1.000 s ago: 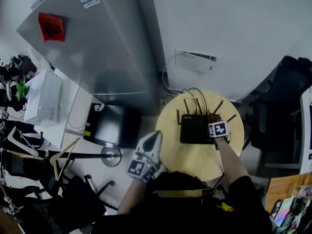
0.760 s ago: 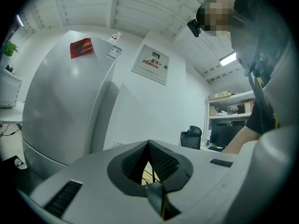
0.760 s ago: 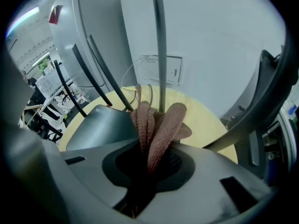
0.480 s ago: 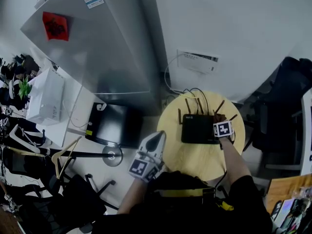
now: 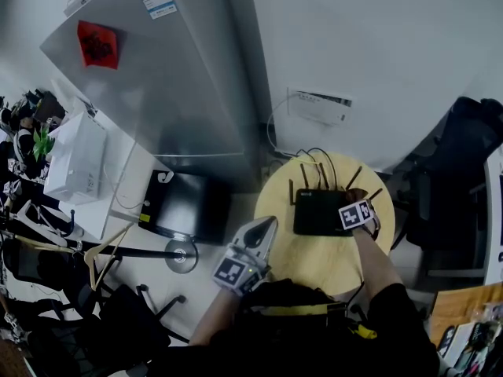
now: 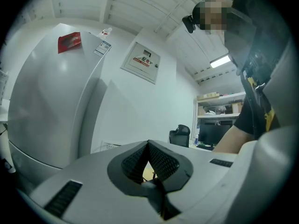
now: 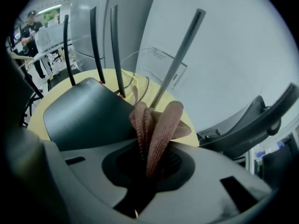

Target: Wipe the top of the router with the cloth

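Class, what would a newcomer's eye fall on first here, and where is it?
The black router with its antennas sits on the round yellow table by the wall. The right tongs are shut on a brown cloth at the router's right end. To the left stands a tall grey fridge bearing a red sticker.

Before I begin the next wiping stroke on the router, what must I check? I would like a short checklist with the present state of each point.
1. Cloth held firmly by the right gripper: ok, the jaws are shut on it and its folds stick out ahead.
2. Cloth touching the top of the router: cannot tell; it is at the router's right edge.
3. Router top free of other things: ok, nothing lies on it.
4. Antennas out of the stroke path: not ok, one stands straight ahead of the cloth; a sideways sweep seems safer.
5. Left gripper clear of the router: ok, shut and empty, at the left edge of the table.
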